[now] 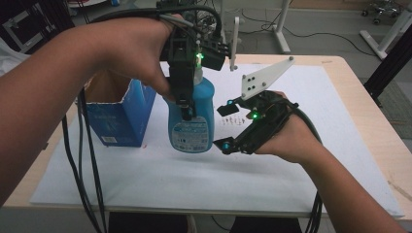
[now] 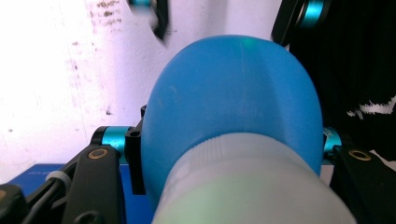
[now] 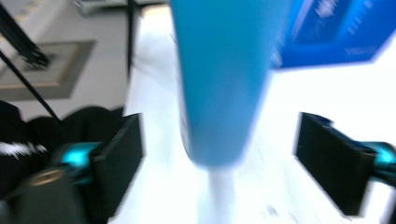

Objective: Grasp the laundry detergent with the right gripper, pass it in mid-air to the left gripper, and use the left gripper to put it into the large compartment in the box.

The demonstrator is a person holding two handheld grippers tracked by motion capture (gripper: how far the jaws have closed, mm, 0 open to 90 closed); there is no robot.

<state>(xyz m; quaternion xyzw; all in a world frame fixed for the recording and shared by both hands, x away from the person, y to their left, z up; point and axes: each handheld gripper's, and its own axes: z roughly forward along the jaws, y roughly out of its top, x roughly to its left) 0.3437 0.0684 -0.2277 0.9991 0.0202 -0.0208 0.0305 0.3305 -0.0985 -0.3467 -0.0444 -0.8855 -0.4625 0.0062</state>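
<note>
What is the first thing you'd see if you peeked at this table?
A bright blue plastic bottle with a white cap stands out mid-table, gripped near its top by the left tongs, its base at or just above the white sheet. The right tongs wait open beside it, and an open blue cardboard box stands at the left.

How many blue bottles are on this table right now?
1: the blue bottle hangs in the left gripper, gripped near its neck, between the blue box and the open right gripper. The box could hide others.

My left gripper (image 1: 185, 104) hangs raised, pointing down, jaws clamped; my right gripper (image 1: 226, 127) lies low, jaws wide apart.
</note>
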